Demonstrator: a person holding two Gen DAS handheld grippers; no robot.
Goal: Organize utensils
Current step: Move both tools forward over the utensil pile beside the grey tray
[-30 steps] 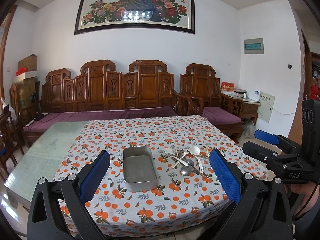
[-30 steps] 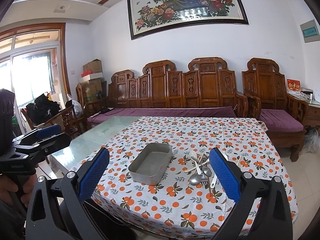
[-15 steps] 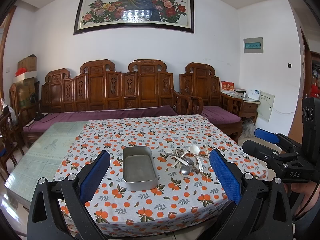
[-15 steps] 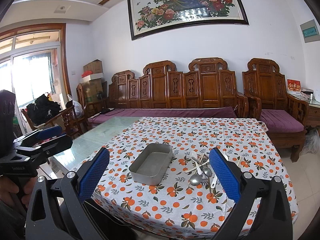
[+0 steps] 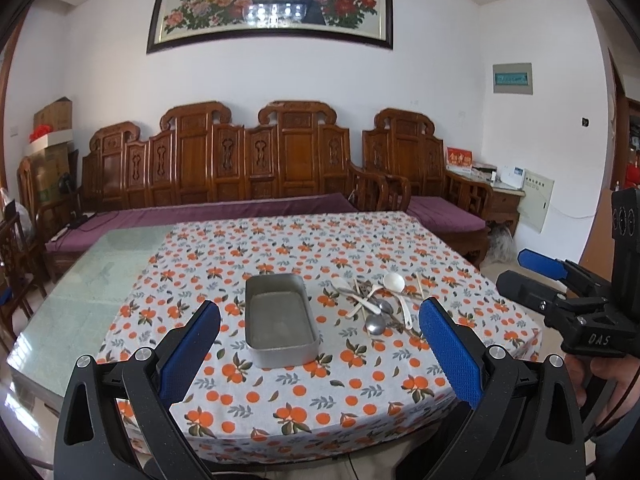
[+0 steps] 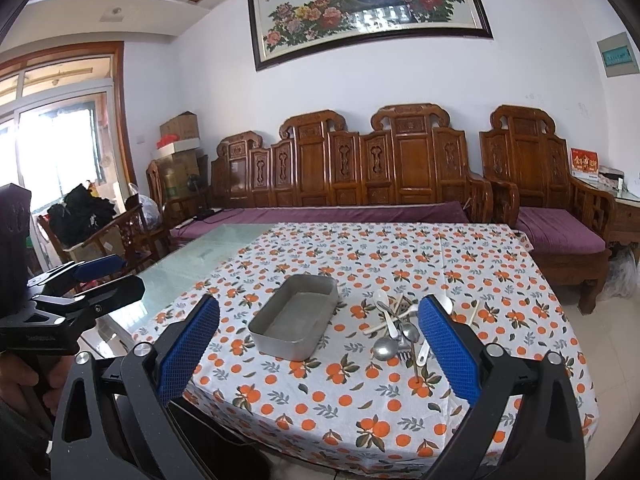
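Sorting not begun: both claws spread, empty; next, pinch a spoon at the tray's three o'clock.

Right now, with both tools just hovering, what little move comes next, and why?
Probably the right gripper eases forward and down toward the pile of spoons. Both grippers are open and empty, the metal tray is empty, and the pile lies on the right gripper's side.

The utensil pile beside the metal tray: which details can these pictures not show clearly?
- Utensil pile, left wrist view: pieces overlap and are too small to count.
- Same pile, right wrist view: the right gripper's blue pad covers part of it.
- Metal tray: far inner wall hidden by its rim.
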